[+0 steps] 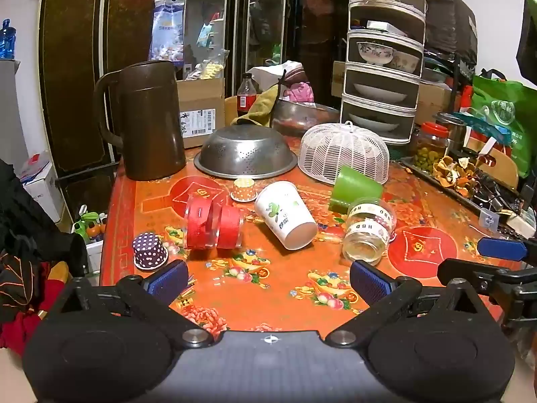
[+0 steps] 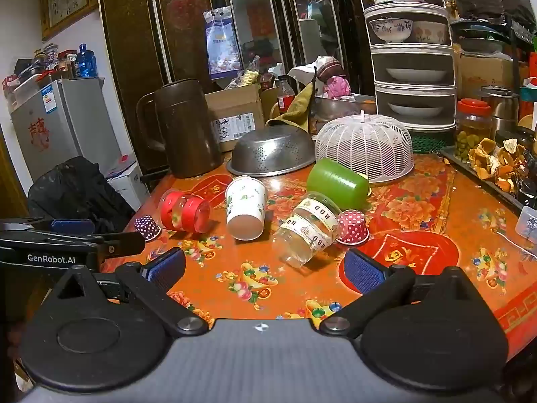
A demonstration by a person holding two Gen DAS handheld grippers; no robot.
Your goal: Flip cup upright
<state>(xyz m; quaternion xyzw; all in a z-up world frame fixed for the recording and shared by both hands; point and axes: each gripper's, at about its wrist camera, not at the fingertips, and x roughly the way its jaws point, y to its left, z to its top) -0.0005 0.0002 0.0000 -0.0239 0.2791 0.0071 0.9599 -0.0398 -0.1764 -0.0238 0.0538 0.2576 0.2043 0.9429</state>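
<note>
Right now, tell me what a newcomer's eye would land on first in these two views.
First the cups tipped over mid-table on the orange floral tablecloth: a white paper cup on its side, a red-banded clear cup to its left, a green cup and a clear HBD-taped cup to its right. Behind them sit an upturned steel colander and a white mesh food cover. Both grippers, left and right, hover open in front.

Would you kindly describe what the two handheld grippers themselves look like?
Each gripper, left and right, has black triangular finger arms with silver pivot bolts, ribbed blue pads and round black housings on a grey body with a small crosshair mark. White GenRobot.AI lettering marks the left one's side. No cables or sleeves show.
</note>
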